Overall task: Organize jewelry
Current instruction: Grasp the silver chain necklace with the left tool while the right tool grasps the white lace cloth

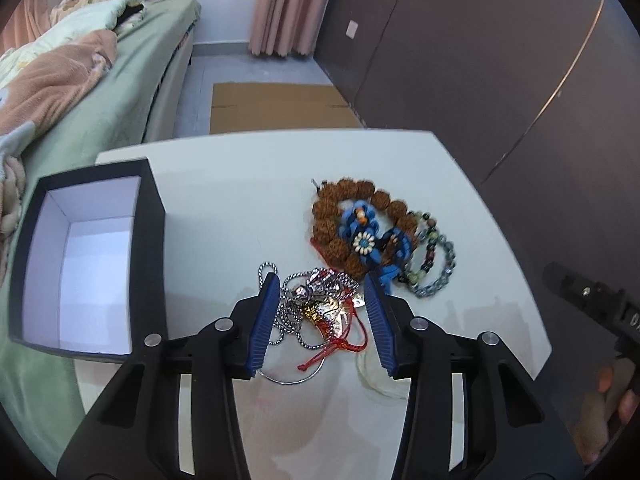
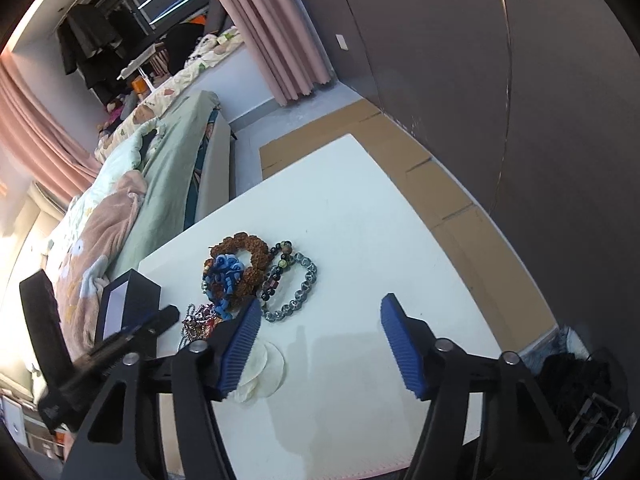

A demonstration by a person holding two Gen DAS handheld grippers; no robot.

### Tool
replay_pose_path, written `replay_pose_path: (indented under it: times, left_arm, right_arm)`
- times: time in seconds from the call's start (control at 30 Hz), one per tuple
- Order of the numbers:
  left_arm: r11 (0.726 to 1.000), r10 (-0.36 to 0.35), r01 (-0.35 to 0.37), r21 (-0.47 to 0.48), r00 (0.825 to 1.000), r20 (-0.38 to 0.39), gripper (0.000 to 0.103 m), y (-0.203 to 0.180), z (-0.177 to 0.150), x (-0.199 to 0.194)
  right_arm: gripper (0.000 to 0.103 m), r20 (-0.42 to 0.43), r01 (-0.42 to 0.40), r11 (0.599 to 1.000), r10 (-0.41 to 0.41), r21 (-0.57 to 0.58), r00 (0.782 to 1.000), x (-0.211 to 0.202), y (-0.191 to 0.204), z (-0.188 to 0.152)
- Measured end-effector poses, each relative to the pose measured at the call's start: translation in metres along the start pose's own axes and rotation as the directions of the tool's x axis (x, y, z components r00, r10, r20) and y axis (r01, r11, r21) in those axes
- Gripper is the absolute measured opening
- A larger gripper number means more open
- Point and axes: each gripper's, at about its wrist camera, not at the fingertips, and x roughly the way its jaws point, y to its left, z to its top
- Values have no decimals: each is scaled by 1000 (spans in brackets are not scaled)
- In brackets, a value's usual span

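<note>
The left gripper [image 1: 320, 280] hangs with jaws released astride the tangled silver chain [image 1: 308, 304] near the tabletop's [image 1: 240, 184] front edge; the right gripper [image 2: 316, 308] gapes over bare tabletop, grasping nothing; black box [image 1: 152, 216] at the left edge

Both the left gripper [image 1: 320, 284] and right gripper [image 2: 318, 306] tilt downward, fingers apart.

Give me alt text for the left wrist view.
The left hand-held gripper hangs open over tangled chains on a white table. Bead bracelets lie beyond; an empty black box stands at left.
</note>
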Motion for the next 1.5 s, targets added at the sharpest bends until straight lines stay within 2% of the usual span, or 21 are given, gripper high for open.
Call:
replay_pose_path:
  times: [0.07, 0.2, 0.3, 0.33, 0.4, 0.77, 0.8, 0.87, 0.9, 1.07, 1.23, 1.3, 1.4, 1.47, 1.5]
  left_arm:
    - [1000, 19, -18, 11, 1000, -16, 44, 0, -2, 9]
    - [999, 43, -42, 10, 998, -49, 36, 3, -4, 23]
    - [999, 49, -49, 6, 997, -66, 25, 3, -6, 28]
    - [998, 55, -55, 8, 996, -65, 17, 3, -6, 28]
    - [999, 37, -38, -5, 997, -65, 13, 4, -6, 25]
    - [1000, 11, -10, -12, 998, 57, 13, 7, -1, -23]
    - [1000, 5, -4, -18, 998, 66, 13, 9, 0, -28]
    - [999, -5, 8, -37, 997, 80, 13, 13, 2, -37]
    - [998, -15, 20, -52, 996, 92, 13, 18, 2, -44]
    - [996, -29, 40, -79, 990, 135, 13, 29, 3, -67]
    - [992, -50, 67, -102, 985, 163, 13, 40, 3, -85]
    - [991, -57, 77, -108, 982, 178, 13, 44, 4, -92]
    - [990, -66, 89, -108, 978, 199, 13, 48, 4, -102]
    - [990, -67, 91, -108, 976, 209, 13, 50, 2, -107]
    - [989, -71, 96, -112, 974, 215, 13, 52, 2, -111]
  right_arm:
    - [58, -10, -6, 1000, 6, -6, 1000, 3, 3, 0]
    - [51, -26, -15, 1000, 16, 9, 1000, 11, 7, 1]
    - [50, -49, -21, 1000, 20, -9, 999, 17, 14, -1]
    - [50, -58, -22, 999, 20, -24, 998, 19, 18, -3]
    - [50, -68, -24, 999, 21, -42, 997, 21, 22, -5]
    - [52, -122, -35, 993, 22, -109, 992, 29, 39, -21]
    - [54, -124, -33, 993, 18, -115, 992, 30, 40, -22]
    - [67, -121, -32, 991, 16, -129, 992, 30, 44, -24]
    - [68, -122, -30, 990, 13, -136, 992, 31, 45, -25]
    - [67, -146, -25, 989, 3, -144, 989, 40, 53, -30]
    - [67, -162, -5, 979, -28, -203, 986, 52, 74, -35]
    - [64, -182, 10, 974, -52, -227, 982, 60, 81, -40]
    - [48, -225, 33, 967, -91, -252, 970, 74, 90, -49]
    - [19, -242, 32, 966, -96, -256, 965, 79, 92, -53]
    - [9, -242, 31, 967, -94, -252, 966, 80, 92, -54]
